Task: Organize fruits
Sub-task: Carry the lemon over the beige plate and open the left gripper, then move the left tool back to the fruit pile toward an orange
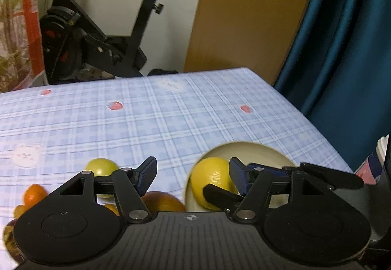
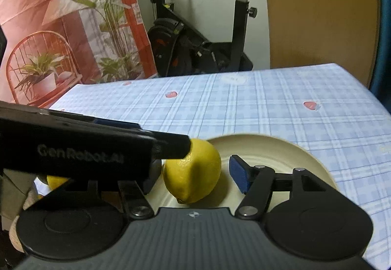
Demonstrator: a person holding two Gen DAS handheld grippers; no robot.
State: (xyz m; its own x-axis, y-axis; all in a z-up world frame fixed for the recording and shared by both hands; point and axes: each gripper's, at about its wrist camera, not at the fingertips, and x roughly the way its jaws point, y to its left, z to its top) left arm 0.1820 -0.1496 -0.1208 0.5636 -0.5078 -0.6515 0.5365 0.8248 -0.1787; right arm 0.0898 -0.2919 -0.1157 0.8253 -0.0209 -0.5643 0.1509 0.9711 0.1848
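A yellow lemon (image 2: 193, 172) lies on a cream plate (image 2: 281, 152) on the blue checked tablecloth. My right gripper (image 2: 193, 178) is open around it, with a gap between the right pad and the peel. Its left finger is mostly hidden behind my left gripper. A black finger (image 2: 171, 145) of the left gripper reaches in from the left, and its tip is at the lemon's upper left. In the left wrist view my left gripper (image 1: 193, 178) is open, with the lemon (image 1: 212, 179) just past its right pad on the plate (image 1: 264, 152). Loose fruit lies to the left: a yellow-green fruit (image 1: 101, 167) and oranges (image 1: 34, 194).
An exercise bike (image 2: 195, 45) stands beyond the table's far edge. A wooden door (image 1: 244, 13) and a blue curtain (image 1: 342, 50) are on the right, close to the table's right edge. A patterned cup (image 1: 377, 160) stands at the right. Dark purple fruit (image 1: 9, 238) lies at the lower left.
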